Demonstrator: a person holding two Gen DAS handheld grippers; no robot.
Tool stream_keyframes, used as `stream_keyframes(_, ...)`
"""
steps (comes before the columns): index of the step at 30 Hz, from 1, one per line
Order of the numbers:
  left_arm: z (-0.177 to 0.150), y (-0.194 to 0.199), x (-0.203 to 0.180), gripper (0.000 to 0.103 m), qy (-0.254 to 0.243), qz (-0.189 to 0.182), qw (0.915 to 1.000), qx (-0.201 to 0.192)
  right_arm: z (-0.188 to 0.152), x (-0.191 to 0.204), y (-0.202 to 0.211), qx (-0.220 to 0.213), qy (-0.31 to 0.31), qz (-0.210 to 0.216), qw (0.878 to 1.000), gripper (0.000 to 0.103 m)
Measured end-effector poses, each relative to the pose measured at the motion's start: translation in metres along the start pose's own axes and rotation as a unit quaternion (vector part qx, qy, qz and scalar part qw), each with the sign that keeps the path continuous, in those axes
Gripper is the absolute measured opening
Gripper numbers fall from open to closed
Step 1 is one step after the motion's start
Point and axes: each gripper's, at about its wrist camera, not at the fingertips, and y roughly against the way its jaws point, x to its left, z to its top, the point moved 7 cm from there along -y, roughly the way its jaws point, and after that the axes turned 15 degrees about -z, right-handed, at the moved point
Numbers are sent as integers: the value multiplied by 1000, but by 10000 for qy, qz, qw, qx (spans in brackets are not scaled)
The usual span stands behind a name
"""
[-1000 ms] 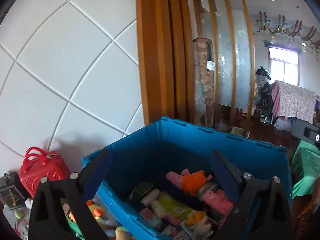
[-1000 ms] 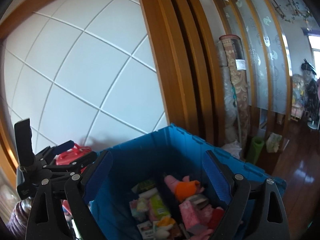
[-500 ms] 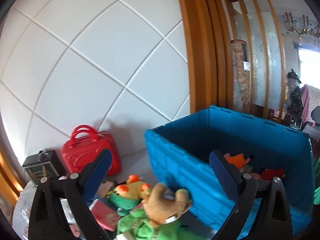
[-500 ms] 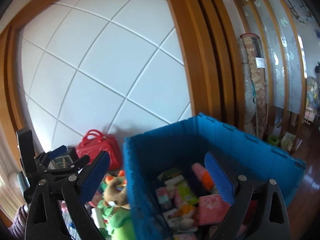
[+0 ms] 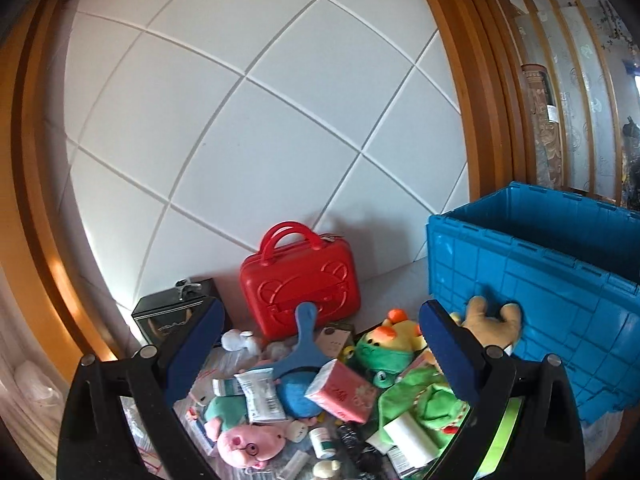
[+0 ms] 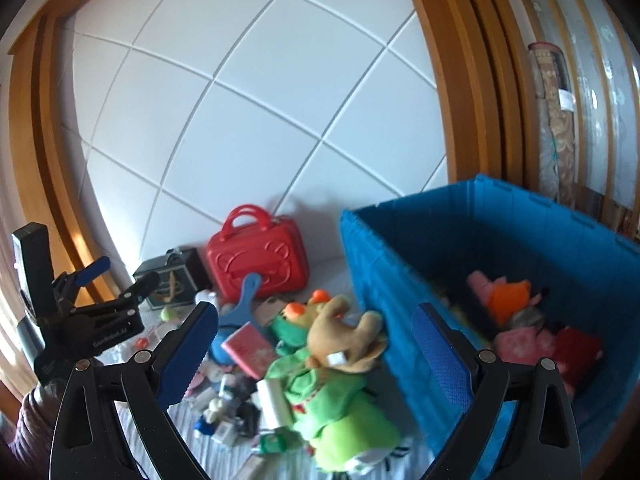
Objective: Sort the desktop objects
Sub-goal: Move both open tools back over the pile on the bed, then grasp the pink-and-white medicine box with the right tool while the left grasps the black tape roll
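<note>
A pile of small objects lies on the table left of a big blue crate (image 5: 540,280). It includes a pink tissue pack (image 5: 340,392), a blue hand mirror (image 5: 304,344), a green frog plush (image 5: 384,348) and a pink pig plush (image 5: 248,440). My left gripper (image 5: 320,344) hangs open above this pile, holding nothing. My right gripper (image 6: 316,340) is open and empty over a tan bear plush in green clothes (image 6: 340,332) that leans on the blue crate (image 6: 384,272). Inside the crate lie a pink plush in orange (image 6: 504,292) and pink packs.
A red toy suitcase (image 5: 300,280) and a black box (image 5: 176,316) stand against the white panelled wall behind the pile. The left gripper (image 6: 120,274) shows at the far left of the right wrist view, above a sleeve. A wooden frame and screen rise behind the crate.
Both views have swung left, from looking into the blue crate to looking over the pile beside it. Both grippers stayed open and empty.
</note>
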Motion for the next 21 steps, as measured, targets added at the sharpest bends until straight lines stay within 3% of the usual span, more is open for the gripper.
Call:
stream_keyframes(6, -49, 18, 57, 99, 214, 652, 9976, 44, -59, 45, -22, 537, 257, 173, 9981, 98)
stream_keyframes(11, -82, 30, 79, 100, 206, 1046, 9942, 149, -127, 85, -61, 1383, 592, 561, 9870, 98)
stream_keyframes(17, -131, 33, 117, 100, 277, 1405, 9886, 461, -224, 136, -111, 2403, 1176, 771, 9605, 92)
stream_keyframes(21, -183, 37, 155, 100, 465, 1636, 9812, 916, -297, 150, -148, 3387, 1196, 630, 9311, 80)
